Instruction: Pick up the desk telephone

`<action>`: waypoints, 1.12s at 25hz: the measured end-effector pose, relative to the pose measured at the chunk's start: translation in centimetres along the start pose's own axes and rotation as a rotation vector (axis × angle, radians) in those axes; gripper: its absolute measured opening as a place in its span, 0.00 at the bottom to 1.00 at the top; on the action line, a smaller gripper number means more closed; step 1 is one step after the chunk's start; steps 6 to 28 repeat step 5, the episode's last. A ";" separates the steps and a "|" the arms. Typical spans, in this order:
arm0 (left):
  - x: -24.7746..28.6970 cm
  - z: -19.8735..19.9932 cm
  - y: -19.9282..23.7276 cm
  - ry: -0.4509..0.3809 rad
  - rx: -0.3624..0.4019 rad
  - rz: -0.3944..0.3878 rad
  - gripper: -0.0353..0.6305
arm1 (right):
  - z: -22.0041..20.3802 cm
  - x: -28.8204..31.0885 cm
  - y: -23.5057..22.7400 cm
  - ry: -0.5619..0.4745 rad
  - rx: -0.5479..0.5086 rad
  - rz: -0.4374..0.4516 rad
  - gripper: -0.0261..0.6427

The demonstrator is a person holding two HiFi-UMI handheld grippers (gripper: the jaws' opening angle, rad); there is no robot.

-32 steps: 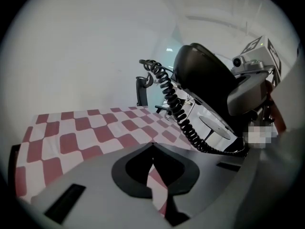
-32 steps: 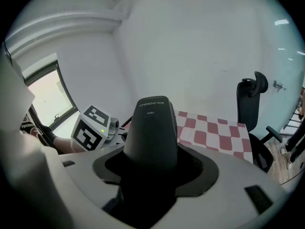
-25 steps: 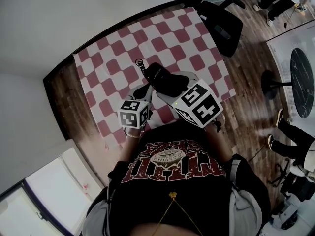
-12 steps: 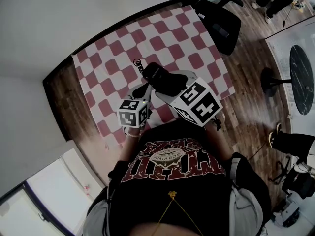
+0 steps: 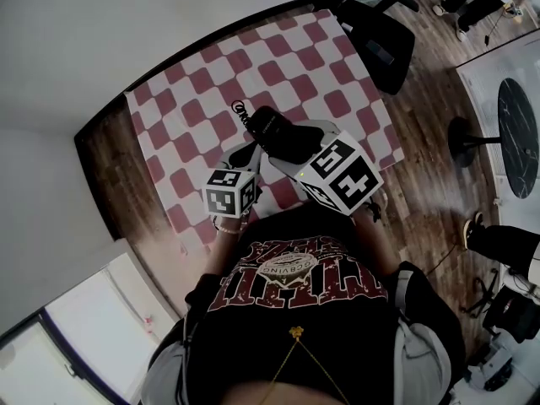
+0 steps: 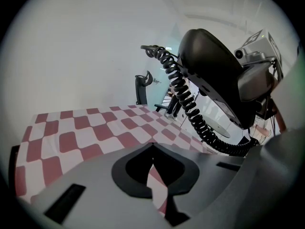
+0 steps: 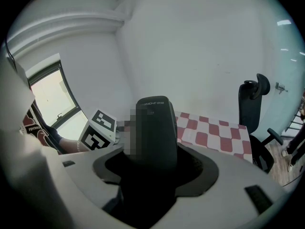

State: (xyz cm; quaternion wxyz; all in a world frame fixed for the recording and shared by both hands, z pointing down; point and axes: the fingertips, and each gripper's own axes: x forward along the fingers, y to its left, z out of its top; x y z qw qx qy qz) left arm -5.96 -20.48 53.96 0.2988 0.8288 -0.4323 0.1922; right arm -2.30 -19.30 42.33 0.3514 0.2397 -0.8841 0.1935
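My right claw (image 7: 152, 154) is clamped on the black telephone (image 5: 283, 133). In the right gripper view it stands upright between the two jaws, with its rounded top end rising above them. In the left gripper view the telephone hangs in the air to the right, above the desk (image 5: 186, 116), with my right claw behind it. Its coiled cord (image 6: 190, 104) runs from the upper end in a long curve down and to the right, below the body. I cannot see where the cord ends.

My left claw (image 6: 152, 149) is closed on nothing. Its jaw tips meet, and only a thin slit lower down shows a strip of the cloth. It sits just beside the right claw, to its left and nearer my body, and its marker cube (image 7: 97, 135) shows in the right gripper view.

The desk is covered by a red-and-white checked cloth (image 5: 278, 66), and both claws hover over its near edge. A black office chair (image 5: 375, 32) stands at the far right corner of the desk, on a wooden floor (image 5: 422, 125).
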 end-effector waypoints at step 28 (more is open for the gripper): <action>-0.1 -0.2 0.0 0.004 0.004 0.005 0.05 | -0.3 0.0 0.1 0.005 -0.002 0.000 0.46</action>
